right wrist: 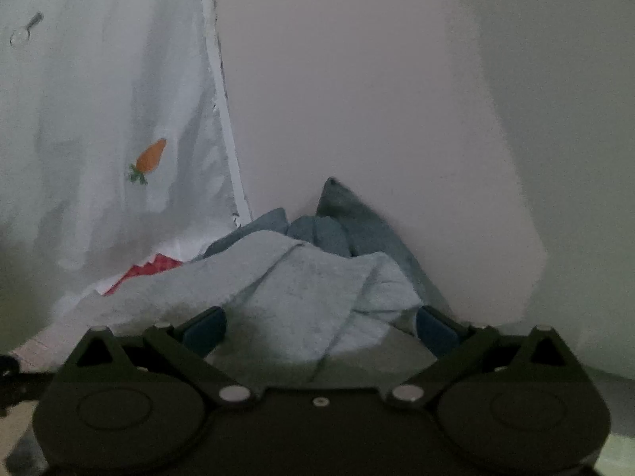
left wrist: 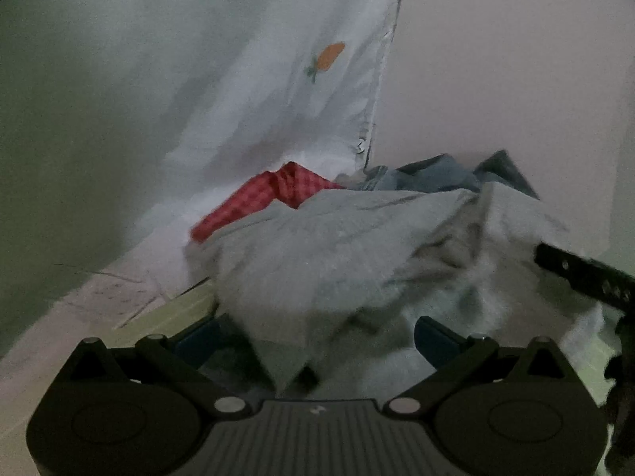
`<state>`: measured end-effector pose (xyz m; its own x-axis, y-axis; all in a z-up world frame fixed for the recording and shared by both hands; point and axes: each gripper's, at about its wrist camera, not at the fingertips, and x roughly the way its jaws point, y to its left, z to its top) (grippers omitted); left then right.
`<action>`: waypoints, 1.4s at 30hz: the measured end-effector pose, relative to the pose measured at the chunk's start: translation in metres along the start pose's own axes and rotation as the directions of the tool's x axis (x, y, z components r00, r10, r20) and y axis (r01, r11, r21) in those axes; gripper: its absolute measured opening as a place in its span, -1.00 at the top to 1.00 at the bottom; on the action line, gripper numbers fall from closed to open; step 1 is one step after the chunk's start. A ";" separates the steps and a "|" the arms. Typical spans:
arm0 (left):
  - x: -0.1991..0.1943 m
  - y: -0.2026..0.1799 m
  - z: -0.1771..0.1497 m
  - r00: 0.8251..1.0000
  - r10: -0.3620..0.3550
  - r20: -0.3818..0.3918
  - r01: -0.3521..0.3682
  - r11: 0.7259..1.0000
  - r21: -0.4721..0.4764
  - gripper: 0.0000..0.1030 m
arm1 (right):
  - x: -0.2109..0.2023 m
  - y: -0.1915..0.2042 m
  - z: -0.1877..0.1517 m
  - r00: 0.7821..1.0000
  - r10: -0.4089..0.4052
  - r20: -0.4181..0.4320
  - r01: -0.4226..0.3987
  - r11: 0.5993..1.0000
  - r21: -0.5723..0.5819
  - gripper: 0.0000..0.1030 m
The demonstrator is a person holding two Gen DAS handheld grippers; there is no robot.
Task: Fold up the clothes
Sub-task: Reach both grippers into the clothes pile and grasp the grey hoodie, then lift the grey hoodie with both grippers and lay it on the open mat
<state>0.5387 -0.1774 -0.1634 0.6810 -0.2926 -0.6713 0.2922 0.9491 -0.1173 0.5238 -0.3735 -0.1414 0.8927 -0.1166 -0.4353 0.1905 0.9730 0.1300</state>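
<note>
A rumpled pale grey garment [left wrist: 341, 246] lies heaped just ahead of both grippers; in the right wrist view the garment [right wrist: 301, 277] looks light blue-grey. My left gripper [left wrist: 317, 339] is open, its blue pads [left wrist: 434, 337] wide apart with a fold of the garment bunched between them. My right gripper [right wrist: 321, 327] is also open, and the cloth spreads across the gap between its pads [right wrist: 206, 327]. Behind the heap lie a red checked cloth [left wrist: 258, 194] and a darker blue garment [right wrist: 349, 222]. The right gripper's black arm [left wrist: 583, 277] shows at the right edge of the left wrist view.
A white hanging sheet [left wrist: 278, 79] with an orange carrot print [right wrist: 151, 156] hangs at the back left. A plain pinkish wall [right wrist: 377, 99] closes the back and right. A pale wooden surface edge [left wrist: 178, 309] shows under the clothes at the left.
</note>
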 end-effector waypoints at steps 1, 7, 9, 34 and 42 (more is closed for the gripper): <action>0.008 0.001 0.001 1.000 -0.011 -0.003 0.011 1.000 -0.011 -0.98 | 0.004 0.004 -0.001 1.000 -0.012 0.001 0.012 1.000 -0.018 -1.00; 0.023 0.002 -0.009 0.992 -0.120 0.030 0.122 0.990 -0.077 -0.68 | 0.012 0.021 -0.010 0.997 -0.072 0.029 0.073 0.996 -0.055 -0.99; 0.022 0.002 -0.010 0.990 -0.133 0.038 0.136 0.986 -0.093 -0.47 | 0.011 0.020 -0.011 0.998 -0.055 0.019 0.055 0.998 -0.017 -0.91; -0.249 0.020 0.020 0.947 0.007 0.320 0.042 0.988 -0.147 0.63 | -0.218 0.072 0.057 0.931 0.259 0.257 -0.269 0.963 0.004 0.41; -0.405 0.073 -0.054 0.907 0.186 0.379 -0.075 0.954 -0.289 0.63 | -0.324 0.136 0.049 0.847 0.470 0.247 -0.468 0.881 -0.073 0.40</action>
<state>0.2479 0.0166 0.0606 0.9260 -0.1328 -0.3534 0.0336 0.9613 -0.2734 0.2807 -0.2131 0.0612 0.9467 0.3099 -0.0878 -0.2796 0.9260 0.2536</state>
